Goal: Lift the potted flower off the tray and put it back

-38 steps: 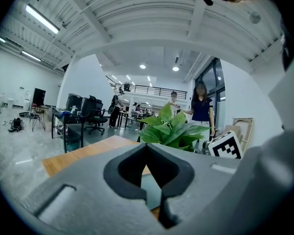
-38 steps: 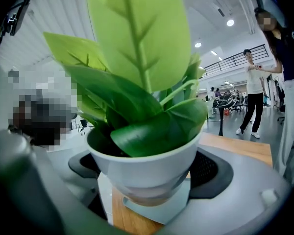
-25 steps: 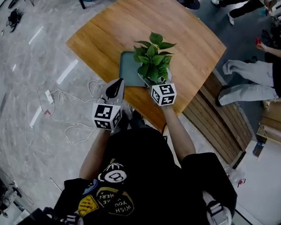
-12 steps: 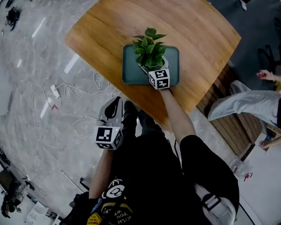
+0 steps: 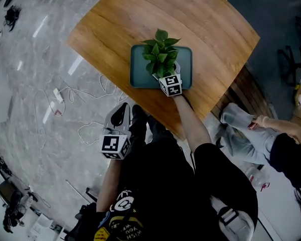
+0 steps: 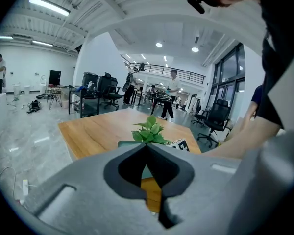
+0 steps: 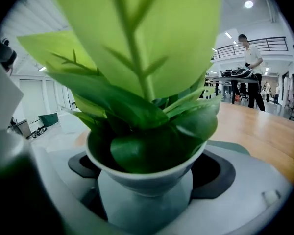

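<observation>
Grey jaws of the left gripper are pressed together, empty, at the near side, off the table. Farther out, the potted flower is clamped by the right gripper over the tray. Release before full seating could tip it, the leaves being top-heavy. Compared with a second earlier, it has been carried farther over the tray

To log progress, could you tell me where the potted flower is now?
In the head view, the potted flower is over the green tray near the wooden table's near edge, gripped by the right tool.
</observation>
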Demonstrator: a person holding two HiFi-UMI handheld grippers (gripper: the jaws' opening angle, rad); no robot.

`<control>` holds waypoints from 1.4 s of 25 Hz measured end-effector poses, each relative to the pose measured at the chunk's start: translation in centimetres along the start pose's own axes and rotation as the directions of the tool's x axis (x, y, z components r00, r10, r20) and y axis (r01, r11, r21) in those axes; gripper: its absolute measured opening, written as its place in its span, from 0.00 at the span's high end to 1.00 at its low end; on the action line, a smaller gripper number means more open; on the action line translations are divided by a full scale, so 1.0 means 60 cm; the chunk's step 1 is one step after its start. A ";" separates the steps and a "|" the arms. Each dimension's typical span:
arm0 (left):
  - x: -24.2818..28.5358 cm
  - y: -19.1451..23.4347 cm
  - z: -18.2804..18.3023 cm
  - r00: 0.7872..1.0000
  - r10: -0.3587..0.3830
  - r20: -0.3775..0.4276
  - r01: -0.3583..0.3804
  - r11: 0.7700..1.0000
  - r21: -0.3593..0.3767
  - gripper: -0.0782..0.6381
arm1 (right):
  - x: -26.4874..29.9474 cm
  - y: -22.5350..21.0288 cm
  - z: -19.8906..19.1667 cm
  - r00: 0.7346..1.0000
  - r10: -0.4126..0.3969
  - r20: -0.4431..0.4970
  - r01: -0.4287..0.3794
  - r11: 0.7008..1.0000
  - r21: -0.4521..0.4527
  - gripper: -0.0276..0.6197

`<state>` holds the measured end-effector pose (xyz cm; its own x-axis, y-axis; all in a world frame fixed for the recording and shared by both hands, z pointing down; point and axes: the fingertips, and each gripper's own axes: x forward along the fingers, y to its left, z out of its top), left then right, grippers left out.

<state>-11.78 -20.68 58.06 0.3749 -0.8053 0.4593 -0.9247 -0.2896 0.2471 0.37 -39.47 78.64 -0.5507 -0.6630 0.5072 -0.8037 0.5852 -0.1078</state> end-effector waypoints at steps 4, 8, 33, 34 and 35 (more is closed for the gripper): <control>0.013 -0.009 0.001 1.000 -0.016 -0.002 0.016 1.000 0.024 0.89 | -0.016 0.004 -0.010 1.000 0.023 -0.013 -0.023 1.000 -0.008 0.14; 0.016 -0.011 0.005 1.000 -0.031 0.001 0.031 0.999 0.018 0.89 | -0.058 -0.006 -0.029 0.999 -0.015 -0.034 0.017 0.998 0.060 0.14; 0.006 -0.157 0.060 0.986 -0.137 0.091 0.125 0.985 0.122 0.89 | -0.521 0.059 0.115 0.945 -0.184 0.270 0.130 0.970 0.204 0.95; 0.002 -0.159 0.060 0.986 -0.140 0.093 0.128 0.984 0.125 0.89 | -0.525 0.062 0.115 0.945 -0.186 0.271 0.132 0.970 0.204 0.95; -0.003 -0.160 0.060 0.985 -0.143 0.095 0.131 0.983 0.128 0.89 | -0.529 0.066 0.115 0.945 -0.187 0.269 0.134 0.970 0.203 0.95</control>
<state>-3.21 -19.65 52.54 0.4955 -0.8009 0.3363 -0.8686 -0.4559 0.1940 13.12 -19.34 56.24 -0.4303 -0.8617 0.2688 -0.8993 0.3835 -0.2103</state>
